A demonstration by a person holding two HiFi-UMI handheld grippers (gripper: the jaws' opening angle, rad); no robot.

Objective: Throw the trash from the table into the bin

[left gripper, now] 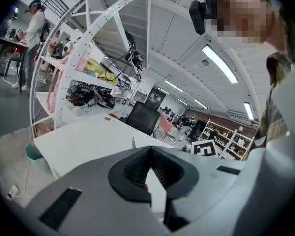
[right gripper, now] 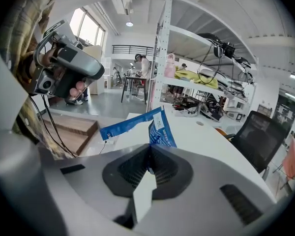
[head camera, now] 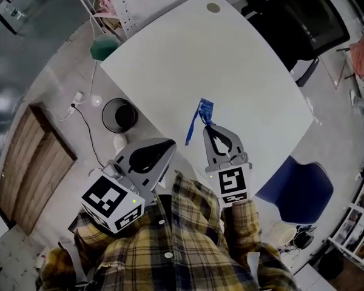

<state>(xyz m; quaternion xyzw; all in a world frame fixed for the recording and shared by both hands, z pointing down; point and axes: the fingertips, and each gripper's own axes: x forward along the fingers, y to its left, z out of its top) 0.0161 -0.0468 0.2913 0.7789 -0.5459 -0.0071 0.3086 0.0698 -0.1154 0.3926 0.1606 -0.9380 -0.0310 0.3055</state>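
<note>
While the right gripper (head camera: 205,127) clamps the blue wrapper (head camera: 204,108) above the bench (head camera: 230,65), the bin (head camera: 119,115) stands on the floor to its left; the left gripper (head camera: 168,143), shut and empty, is nearer it.

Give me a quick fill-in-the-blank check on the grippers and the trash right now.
1. The wrapper clamped in the right gripper's jaws is ____ in colour.
2. The left gripper has its jaws shut on ____.
3. The bin stands on the ____ beside the table.
Missing words: blue; nothing; floor.
</note>
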